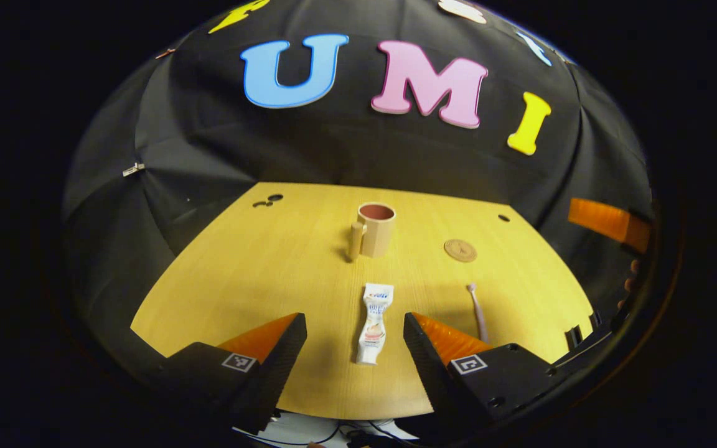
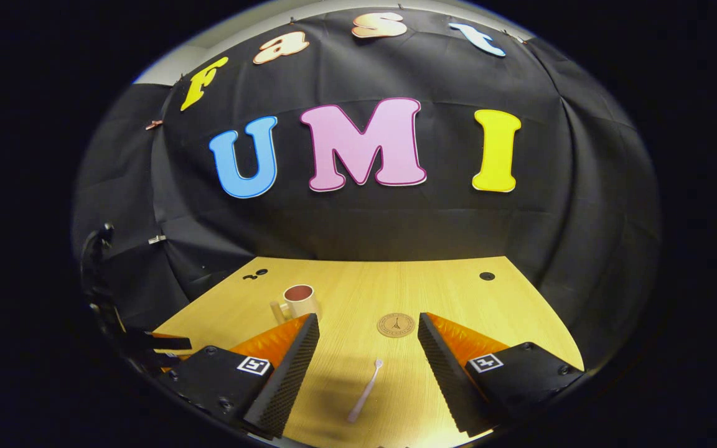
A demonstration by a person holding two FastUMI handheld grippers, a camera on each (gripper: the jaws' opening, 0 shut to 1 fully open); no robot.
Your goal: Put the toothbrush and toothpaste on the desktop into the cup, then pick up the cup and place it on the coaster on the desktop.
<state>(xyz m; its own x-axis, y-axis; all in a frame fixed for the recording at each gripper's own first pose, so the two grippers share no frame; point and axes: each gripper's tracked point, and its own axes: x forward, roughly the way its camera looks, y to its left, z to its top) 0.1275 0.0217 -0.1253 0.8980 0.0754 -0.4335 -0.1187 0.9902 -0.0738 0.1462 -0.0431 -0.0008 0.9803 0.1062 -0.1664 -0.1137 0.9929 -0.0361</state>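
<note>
L gripper [image 1: 353,339] hovers over the near edge of the desk [image 1: 271,267], jaws spread wide w/ nothing between the pads. The toothpaste [image 1: 374,323] lies flat on the desk in the gap ahead of the fingers, not touching either, cap end toward the cup [image 1: 376,229]. The cup stands upright further back, about mid-desk, handle on its left side, opening up. To the right of the cup, apart from it, sits the round coaster [image 1: 460,250]. The toothbrush [image 1: 477,308] lies flat nearer than the coaster, right of the toothpaste, partly hidden behind the right finger.

R gripper [image 2: 368,351] also hangs above the desk [image 2: 445,292], jaws wide apart & holding nothing. The toothbrush [image 2: 366,391] lies on the wood btwn the two fingers, clear of both, head pointing away. Coaster [image 2: 396,325] sits just beyond it, flat. Cup [image 2: 300,301] is back-left, upright, partly behind the left finger.

Small holes in the desk top near the far corners.
</note>
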